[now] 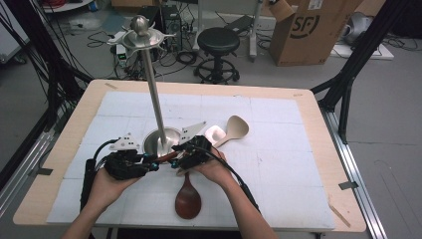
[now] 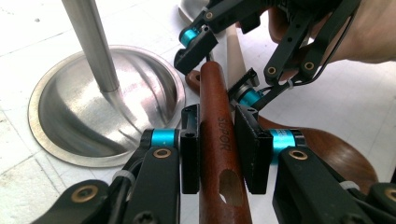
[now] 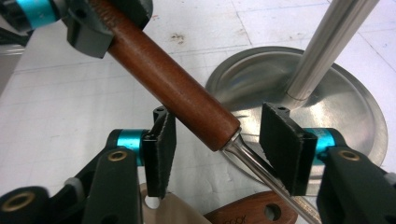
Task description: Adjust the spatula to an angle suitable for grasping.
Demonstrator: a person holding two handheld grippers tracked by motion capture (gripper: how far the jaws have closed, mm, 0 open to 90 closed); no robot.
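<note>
A utensil with a reddish wooden handle (image 2: 219,140) marked SUPOR and a thin metal shaft (image 3: 254,163) is held just above the table beside the steel stand's round base (image 1: 154,142). My left gripper (image 2: 218,112) is shut on the handle near its hanging hole. My right gripper (image 3: 218,114) is open, with its jaws on either side of the spot where the handle meets the shaft, not touching it. In the high view the left gripper (image 1: 153,164) and right gripper (image 1: 180,158) face each other over the handle. The utensil's working end is hidden under the right hand.
The stand's tall pole (image 1: 153,84) rises from the base to a hooked top (image 1: 141,30). A dark wooden spoon (image 1: 188,199) lies near the front edge. A pale wooden spoon (image 1: 235,128) and a small white object (image 1: 215,133) lie right of the base.
</note>
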